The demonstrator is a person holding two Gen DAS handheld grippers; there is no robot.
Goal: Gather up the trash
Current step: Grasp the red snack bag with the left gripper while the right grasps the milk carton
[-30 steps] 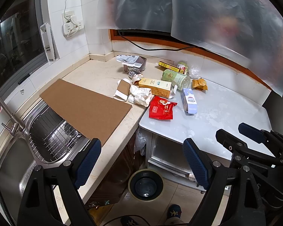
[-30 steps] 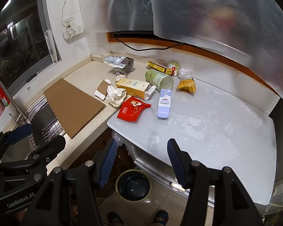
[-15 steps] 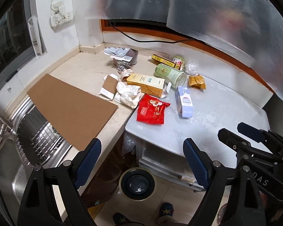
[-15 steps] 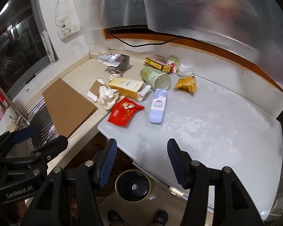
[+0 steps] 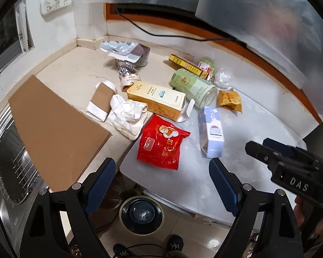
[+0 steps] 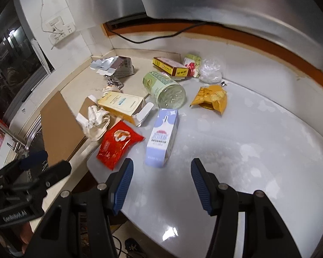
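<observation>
Trash lies scattered where the beige counter meets a white table (image 6: 258, 150): a red snack bag (image 5: 162, 143) (image 6: 116, 143), a pale blue carton (image 5: 212, 131) (image 6: 162, 136), a yellow box (image 5: 157, 100) (image 6: 123, 105), a green jar (image 5: 192, 87) (image 6: 164, 90) on its side, an orange packet (image 5: 229, 100) (image 6: 211, 100) and crumpled white paper (image 5: 127, 116) (image 6: 97, 121). My left gripper (image 5: 161, 186) hangs open above the table's near edge, short of the red bag. My right gripper (image 6: 160, 183) hangs open just short of the blue carton. Neither holds anything.
A brown cardboard sheet (image 5: 53, 129) covers part of the counter beside a steel sink (image 5: 8, 167). A round bin (image 5: 141, 214) stands on the floor below the table edge. More wrappers and a small yellow-red box (image 6: 170, 66) lie near the back wall.
Both grippers have moved forward and down toward the trash, so the items look larger and nearer. The jaws of both stay equally wide.
</observation>
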